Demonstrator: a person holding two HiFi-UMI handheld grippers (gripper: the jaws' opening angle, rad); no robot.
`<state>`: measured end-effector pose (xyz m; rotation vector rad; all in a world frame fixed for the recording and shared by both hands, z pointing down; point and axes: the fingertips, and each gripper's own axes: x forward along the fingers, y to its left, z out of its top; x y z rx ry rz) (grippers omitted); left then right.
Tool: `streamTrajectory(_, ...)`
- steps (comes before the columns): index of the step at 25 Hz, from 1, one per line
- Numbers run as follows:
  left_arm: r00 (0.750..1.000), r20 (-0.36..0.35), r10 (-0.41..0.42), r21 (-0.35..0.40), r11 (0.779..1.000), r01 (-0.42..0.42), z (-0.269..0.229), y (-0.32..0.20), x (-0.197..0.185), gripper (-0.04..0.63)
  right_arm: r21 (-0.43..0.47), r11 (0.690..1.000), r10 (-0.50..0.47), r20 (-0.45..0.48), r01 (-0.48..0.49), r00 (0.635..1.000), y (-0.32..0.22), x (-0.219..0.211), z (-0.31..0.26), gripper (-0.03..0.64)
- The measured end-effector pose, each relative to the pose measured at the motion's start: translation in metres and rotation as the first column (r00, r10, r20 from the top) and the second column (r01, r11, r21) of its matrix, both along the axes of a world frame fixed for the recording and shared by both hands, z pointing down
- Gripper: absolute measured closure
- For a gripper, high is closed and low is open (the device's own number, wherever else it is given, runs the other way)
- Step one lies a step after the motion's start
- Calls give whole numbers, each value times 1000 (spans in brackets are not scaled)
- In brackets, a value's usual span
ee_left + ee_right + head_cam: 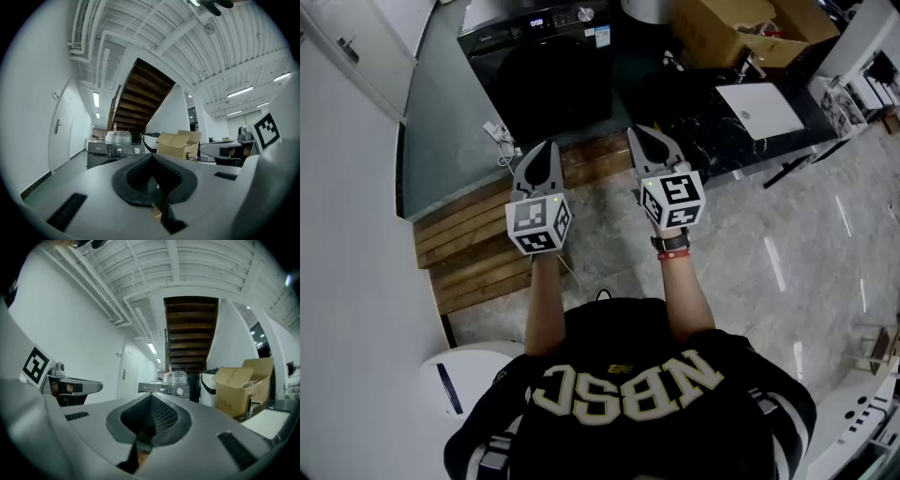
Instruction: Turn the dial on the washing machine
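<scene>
The black washing machine (546, 66) stands ahead on the grey floor, its round silver dial (585, 14) at the right of the lit control panel. Both grippers are held side by side in the air, well short of the machine. My left gripper (548, 147) has its jaws together with nothing between them, and so does my right gripper (640, 134). In the left gripper view the dial (137, 150) shows far beyond the jaw tips (152, 157). The right gripper view has the dial (179, 391) just right of its tips (151, 397).
A strip of wooden planks (478, 244) lies below the grippers. A black counter (712, 131) with a white sink (759, 108) and an open cardboard box (741, 33) sits right of the machine. A white power strip (499, 136) lies at the machine's left foot. White doors line the left wall.
</scene>
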<state>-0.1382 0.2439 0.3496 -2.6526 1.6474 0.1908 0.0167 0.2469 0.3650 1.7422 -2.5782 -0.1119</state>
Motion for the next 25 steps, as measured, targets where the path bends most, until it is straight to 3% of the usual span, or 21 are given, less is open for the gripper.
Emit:
streamTrajectory(6, 1000, 0, 11, -21, 1000, -11, 17, -22, -26, 581, -16, 1000, -14, 2, 14, 1000, -21, -30, 12, 612)
streamTrajectory(13, 1000, -19, 14, -30, 999, -15, 25, -70, -26, 581, -33, 999, -22, 23, 23, 999, -71, -33, 26, 612)
streamTrajectory(21, 1000, -18, -21, -43, 999, 20, 32, -176, 3, 581, -21, 998, -66, 50, 67, 997, -189, -8, 26, 611)
streamTrajectory(25, 998, -26, -55, -33, 998, 54, 15, -236, 23, 581, -16, 993, -119, 6, 119, 993, -250, 1, 12, 609)
